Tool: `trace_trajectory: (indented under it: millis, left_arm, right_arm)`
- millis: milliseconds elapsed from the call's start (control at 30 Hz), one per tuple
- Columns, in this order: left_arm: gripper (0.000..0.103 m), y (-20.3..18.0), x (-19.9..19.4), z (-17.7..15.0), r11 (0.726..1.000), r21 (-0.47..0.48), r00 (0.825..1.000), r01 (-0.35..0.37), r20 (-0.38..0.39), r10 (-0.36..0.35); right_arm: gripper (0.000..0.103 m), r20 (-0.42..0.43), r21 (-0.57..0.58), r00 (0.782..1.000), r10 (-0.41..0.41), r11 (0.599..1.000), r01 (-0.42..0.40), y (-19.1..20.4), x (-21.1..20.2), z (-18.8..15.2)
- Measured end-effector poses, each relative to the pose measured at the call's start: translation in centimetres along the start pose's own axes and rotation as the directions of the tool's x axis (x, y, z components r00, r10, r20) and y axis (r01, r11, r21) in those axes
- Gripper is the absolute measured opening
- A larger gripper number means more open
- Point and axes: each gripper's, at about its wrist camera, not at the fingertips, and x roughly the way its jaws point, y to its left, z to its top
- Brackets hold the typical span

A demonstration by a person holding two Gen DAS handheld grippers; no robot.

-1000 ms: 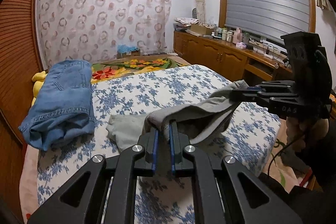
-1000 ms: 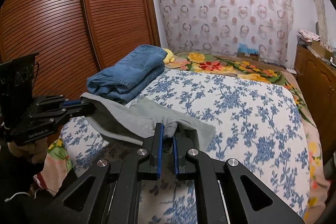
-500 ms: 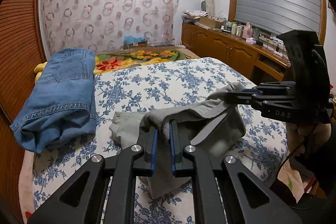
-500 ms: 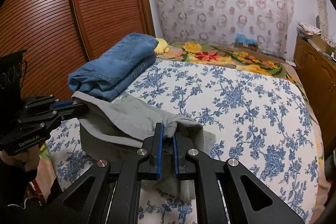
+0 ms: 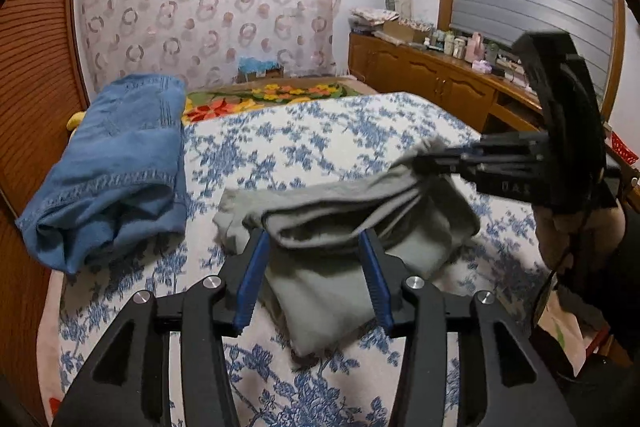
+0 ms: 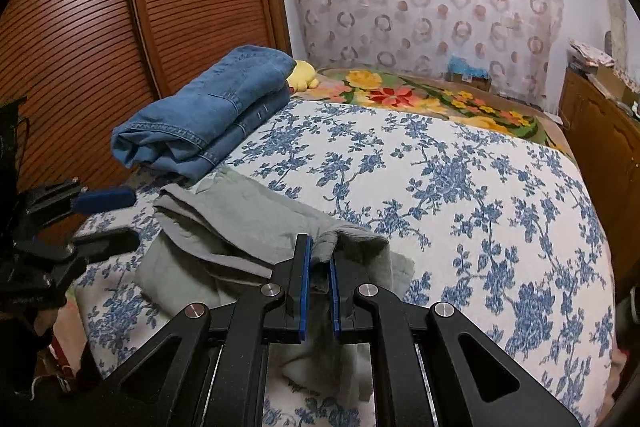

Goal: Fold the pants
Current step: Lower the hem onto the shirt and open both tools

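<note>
Grey pants (image 5: 340, 227) lie folded over on the floral bedspread (image 6: 460, 187), near a folded denim stack (image 5: 120, 163). Left gripper (image 5: 314, 251) jaws have just been opening, spread clear of the cloth between them; right gripper (image 6: 318, 259) is clenched on a corner. Fabric looks soft, light, floppy, probably sags; best taken at hem edges.

"DAS" on right hand-held gripper (image 5: 434, 163)

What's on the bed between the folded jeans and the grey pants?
Only bare floral bedspread separates the jeans from the grey pants; the left wrist view shows it.
</note>
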Motion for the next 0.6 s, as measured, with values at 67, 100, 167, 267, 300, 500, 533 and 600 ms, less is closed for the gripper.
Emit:
trace_trajectory:
  millis: [67, 100, 167, 267, 300, 500, 533, 600]
  left_arm:
    - [0.048, 0.3, 0.3, -0.2, 1.0, -0.007, 1.0, 0.002, -0.009, -0.002]
    - [0.048, 0.3, 0.4, -0.4, 1.0, -0.01, 1.0, 0.004, -0.015, -0.004]
    - [0.049, 0.3, 1.0, -0.7, 1.0, -0.006, 0.999, 0.006, -0.041, -0.006]
    - [0.067, 0.5, 1.5, -1.0, 1.0, -0.01, 0.998, 0.018, -0.057, -0.018]
    - [0.075, 0.6, 1.6, -1.1, 0.999, -0.02, 0.998, 0.028, -0.059, -0.029]
    - [0.075, 0.7, 2.1, -1.2, 1.0, -0.021, 0.998, 0.017, -0.065, -0.018]
    - [0.075, 0.8, 2.1, -1.1, 1.0, -0.021, 0.998, 0.012, -0.066, -0.014]
    - [0.075, 1.0, 2.3, -1.1, 1.0, -0.025, 0.997, 0.006, -0.071, -0.008]
  right_arm:
    - [0.008, -0.003, 0.007, 1.0, 0.0, 1.0, 0.0, -0.1, 0.3, 0.1]
    - [0.008, -0.004, 0.011, 1.0, 0.0, 1.0, 0.0, -0.2, 0.4, 0.1]
    - [0.008, -0.003, 0.022, 1.0, 0.0, 1.0, 0.0, -0.4, 0.5, 0.0]
    - [0.008, 0.004, 0.049, 1.0, 0.021, 0.999, -0.021, -0.6, 0.4, -0.2]
    - [0.008, 0.008, 0.051, 1.0, 0.022, 0.998, -0.022, -0.6, 0.3, -0.2]
    - [0.016, 0.025, 0.037, 1.0, 0.017, 0.999, -0.018, -0.4, -0.6, -0.2]
    - [0.021, 0.028, 0.035, 0.999, 0.017, 0.999, -0.018, -0.5, -0.8, -0.2]
    - [0.026, 0.038, 0.03, 0.999, 0.005, 1.0, -0.006, -0.7, -1.4, -0.1]
